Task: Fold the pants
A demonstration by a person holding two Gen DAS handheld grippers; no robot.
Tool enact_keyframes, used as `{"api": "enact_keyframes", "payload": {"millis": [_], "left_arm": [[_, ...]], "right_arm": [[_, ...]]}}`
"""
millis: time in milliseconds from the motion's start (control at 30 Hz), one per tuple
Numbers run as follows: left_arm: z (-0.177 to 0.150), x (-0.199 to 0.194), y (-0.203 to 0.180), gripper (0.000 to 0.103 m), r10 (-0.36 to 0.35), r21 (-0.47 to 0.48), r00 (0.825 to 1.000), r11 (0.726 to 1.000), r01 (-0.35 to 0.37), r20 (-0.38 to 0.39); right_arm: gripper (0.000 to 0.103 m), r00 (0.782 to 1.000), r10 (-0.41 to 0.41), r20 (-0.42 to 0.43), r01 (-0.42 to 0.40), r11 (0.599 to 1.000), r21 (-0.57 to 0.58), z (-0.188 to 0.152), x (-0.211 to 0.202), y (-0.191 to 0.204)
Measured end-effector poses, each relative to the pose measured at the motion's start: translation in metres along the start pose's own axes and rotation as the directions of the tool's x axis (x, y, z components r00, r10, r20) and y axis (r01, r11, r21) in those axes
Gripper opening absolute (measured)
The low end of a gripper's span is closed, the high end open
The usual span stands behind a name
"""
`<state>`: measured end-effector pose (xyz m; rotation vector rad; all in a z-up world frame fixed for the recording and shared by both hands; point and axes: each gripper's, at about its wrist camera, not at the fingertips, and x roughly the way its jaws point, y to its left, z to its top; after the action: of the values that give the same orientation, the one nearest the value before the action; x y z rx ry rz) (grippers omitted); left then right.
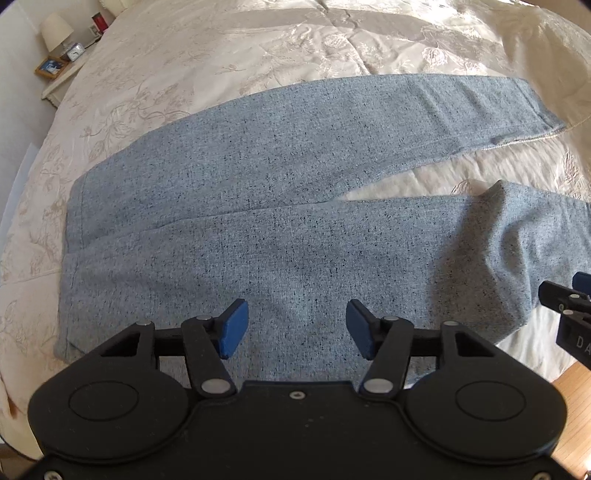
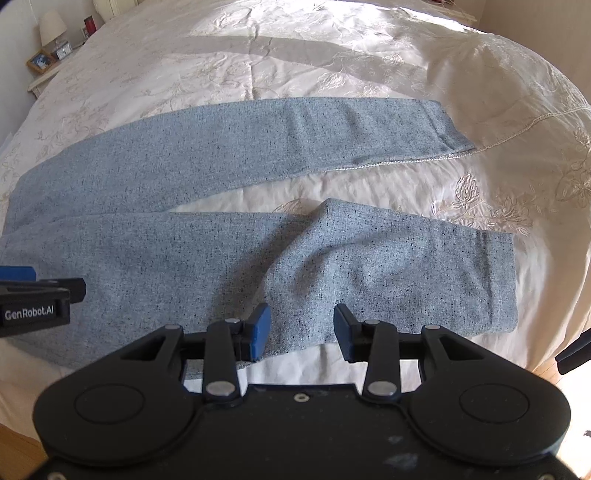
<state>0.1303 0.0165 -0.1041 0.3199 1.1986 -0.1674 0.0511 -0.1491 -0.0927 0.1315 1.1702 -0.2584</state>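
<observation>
Fingers spread wide on both grippers, nothing between the blue pads: left gripper (image 1: 293, 328) poised over the upper part of the pants (image 1: 258, 206), right gripper (image 2: 302, 332) over the near leg (image 2: 369, 269), further toward the hems. Pants laid flat across the cream bedspread (image 1: 221, 55), waistband (image 1: 72, 236) to the left, legs parted in a narrow V toward the right. Far leg (image 2: 295, 136) straight and smooth; near leg rucked into a raised ridge partway along. Both tools lined up along the near long edge of the pants, likely so as to pinch that edge in two spots and carry the near leg over onto the far one. Near edge of the pants close to the bed's front edge, so little slack on that side; wide bare bedspread beyond the far leg, ample for the fold to land. Nightstand with lamp (image 1: 55, 31) well beyond the waistband, clear of any sweep.
</observation>
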Motion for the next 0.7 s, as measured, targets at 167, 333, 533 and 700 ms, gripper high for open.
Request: {"api": "enact_keyframes", "payload": {"millis": [167,333,533,700], "left_arm": [[0.006,0.036,0.003,0.063,0.001,0.038,1.000,0.999,0.000,-0.024],[0.006,0.055,0.007,0.063,0.023,0.027,0.998,0.999,-0.021,-0.057],[0.006,0.058,-0.002,0.062,0.017,0.004,0.997,1.000,-0.017,-0.079],[0.006,0.057,-0.030,0.062,-0.001,-0.014,0.996,1.000,0.000,-0.087]], "right_arm": [[0.040,0.999,-0.041,-0.011,0.041,0.999,0.002,0.014,0.026,0.007],[0.040,1.000,-0.005,-0.001,0.005,1.000,-0.003,0.030,0.052,0.020],[0.037,0.997,0.047,-0.056,-0.050,0.997,-0.063,0.034,0.091,0.025],[0.029,0.989,0.013,-0.144,-0.022,0.998,-0.059,0.019,0.124,-0.021]]}}
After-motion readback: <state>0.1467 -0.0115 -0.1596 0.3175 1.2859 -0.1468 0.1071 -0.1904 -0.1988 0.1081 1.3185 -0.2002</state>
